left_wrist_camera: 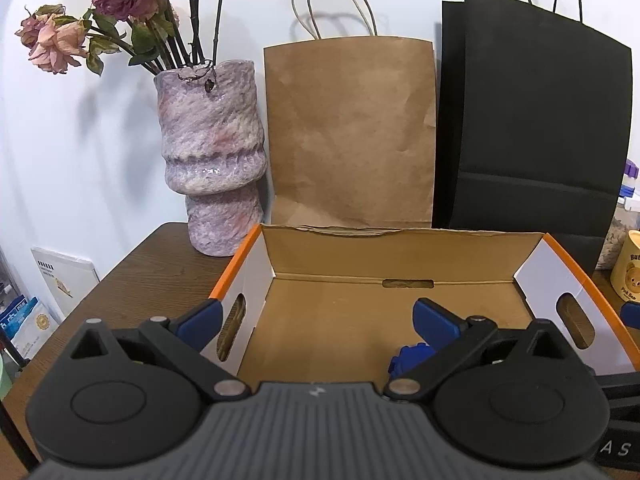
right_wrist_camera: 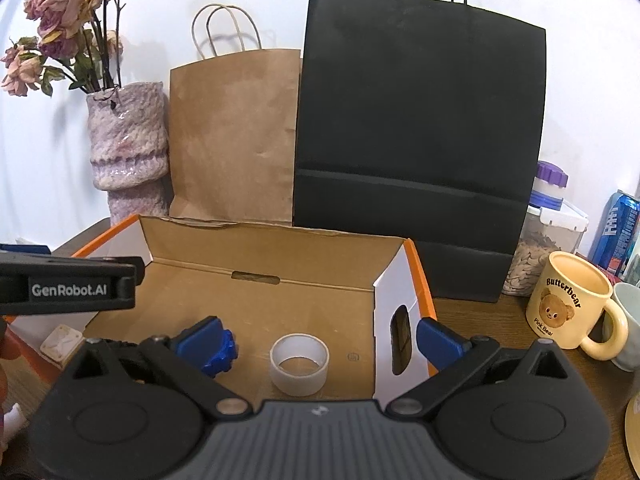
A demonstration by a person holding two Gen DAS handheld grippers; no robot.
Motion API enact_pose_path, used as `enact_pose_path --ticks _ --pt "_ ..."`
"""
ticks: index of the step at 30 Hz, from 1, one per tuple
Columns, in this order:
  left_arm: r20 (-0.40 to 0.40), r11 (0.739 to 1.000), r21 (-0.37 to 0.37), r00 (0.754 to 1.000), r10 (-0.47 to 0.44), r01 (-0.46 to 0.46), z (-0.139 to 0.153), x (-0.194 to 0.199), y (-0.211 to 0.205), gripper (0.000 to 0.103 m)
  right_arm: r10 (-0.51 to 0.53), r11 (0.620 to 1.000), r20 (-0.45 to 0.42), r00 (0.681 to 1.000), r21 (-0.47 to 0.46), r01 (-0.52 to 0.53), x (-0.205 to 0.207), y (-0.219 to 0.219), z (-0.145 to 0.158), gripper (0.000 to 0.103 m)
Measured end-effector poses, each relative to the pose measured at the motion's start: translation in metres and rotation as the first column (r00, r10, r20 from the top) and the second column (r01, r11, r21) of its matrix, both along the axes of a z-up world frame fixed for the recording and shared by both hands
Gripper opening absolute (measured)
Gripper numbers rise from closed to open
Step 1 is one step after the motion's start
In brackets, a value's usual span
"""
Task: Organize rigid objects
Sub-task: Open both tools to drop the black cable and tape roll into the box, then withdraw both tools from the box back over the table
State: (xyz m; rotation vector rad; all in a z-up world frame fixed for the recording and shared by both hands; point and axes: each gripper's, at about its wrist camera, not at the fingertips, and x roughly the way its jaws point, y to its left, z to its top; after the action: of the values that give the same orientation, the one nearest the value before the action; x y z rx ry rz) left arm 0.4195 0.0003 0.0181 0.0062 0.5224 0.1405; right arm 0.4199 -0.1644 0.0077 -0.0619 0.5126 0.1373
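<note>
An open cardboard box with orange-edged white end walls [left_wrist_camera: 400,312] [right_wrist_camera: 280,300] stands on the wooden table. Inside it lie a blue knobbly plastic piece [left_wrist_camera: 408,360] [right_wrist_camera: 222,354] and a roll of clear tape [right_wrist_camera: 299,364]. My left gripper [left_wrist_camera: 320,316] is open, its fingers straddling the box's left wall, empty. My right gripper [right_wrist_camera: 316,340] is open, its fingers straddling the box's right wall, with the tape roll between them below. The left gripper's body [right_wrist_camera: 68,288] shows at the left in the right wrist view.
Behind the box stand a mottled pink vase with dried roses [left_wrist_camera: 212,152] [right_wrist_camera: 128,144], a brown paper bag [left_wrist_camera: 352,132] [right_wrist_camera: 236,136] and a black paper bag [left_wrist_camera: 532,128] [right_wrist_camera: 420,140]. Right of the box are a Butterbear mug [right_wrist_camera: 568,300], a seed jar [right_wrist_camera: 540,248] and a blue can [right_wrist_camera: 618,232].
</note>
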Motion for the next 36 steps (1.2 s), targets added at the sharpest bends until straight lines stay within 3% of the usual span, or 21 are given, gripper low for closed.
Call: enact_pose_path --ticks 11,36 --pt "0.016 1.000 -0.003 1.000 -0.014 0.014 0.008 -0.017 0.000 0.103 0.013 1.000 0.038 0.999 0.001 -0.013 -0.021 0.000 0.014 0.103" --pt "0.043 0.998 -0.020 0.998 -0.050 0.051 0.020 -0.097 0.006 0.103 0.031 0.999 0.104 0.994 0.015 -0.032 -0.105 -0.024 0.030 0.103"
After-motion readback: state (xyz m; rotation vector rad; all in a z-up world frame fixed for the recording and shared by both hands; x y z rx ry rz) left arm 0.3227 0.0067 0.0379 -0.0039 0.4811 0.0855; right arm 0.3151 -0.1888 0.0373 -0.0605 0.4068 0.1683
